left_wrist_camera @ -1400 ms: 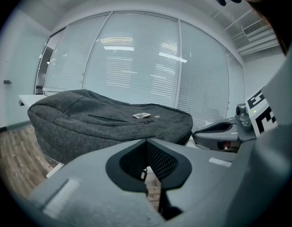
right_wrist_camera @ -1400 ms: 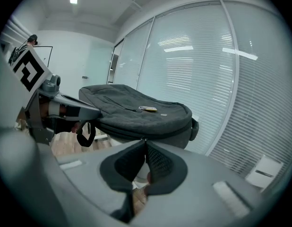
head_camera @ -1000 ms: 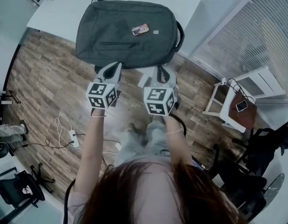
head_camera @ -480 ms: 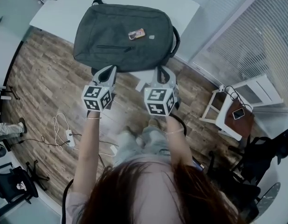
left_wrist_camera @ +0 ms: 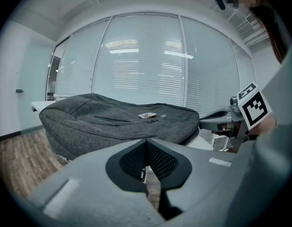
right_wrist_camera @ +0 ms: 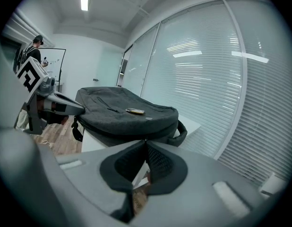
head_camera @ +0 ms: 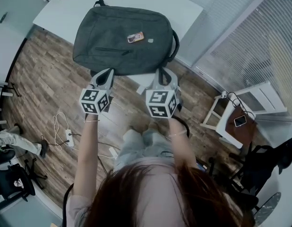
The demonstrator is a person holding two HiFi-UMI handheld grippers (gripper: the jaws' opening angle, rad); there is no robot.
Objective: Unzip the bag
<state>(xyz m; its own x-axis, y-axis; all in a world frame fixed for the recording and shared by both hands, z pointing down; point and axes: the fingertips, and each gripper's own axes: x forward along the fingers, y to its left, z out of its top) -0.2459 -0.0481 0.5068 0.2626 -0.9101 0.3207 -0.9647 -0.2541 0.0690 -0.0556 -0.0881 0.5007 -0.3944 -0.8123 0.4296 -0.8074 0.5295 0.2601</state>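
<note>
Head view: dark grey fabric backpack (head_camera: 117, 41) lies flat on the white table (head_camera: 65, 13), front face up, near edge hanging slightly over the table's rim. Front pocket zip (head_camera: 110, 50) is closed, and the main compartment looks shut too, so contents can't be seen. A small orange-and-white tag (head_camera: 135, 37) lies on top of the bag. The black carry handle (head_camera: 174, 38) is at the bag's right end. Left gripper (head_camera: 107, 74) and right gripper (head_camera: 163, 73) are both held just short of the bag's near edge, side by side and not touching it. Wood-pattern floor (head_camera: 47, 79) below.

Left gripper view: jaws together, nothing between them. The backpack sits ahead and slightly left, apart from the tips. The right gripper's marker cube (left_wrist_camera: 253, 106) shows at the right edge.

Right gripper view: jaws together, empty. The backpack is ahead on the table, handle facing this side. The left gripper shows at the left, its tip close to the bag's near corner. I can't tell if it touches.
</note>
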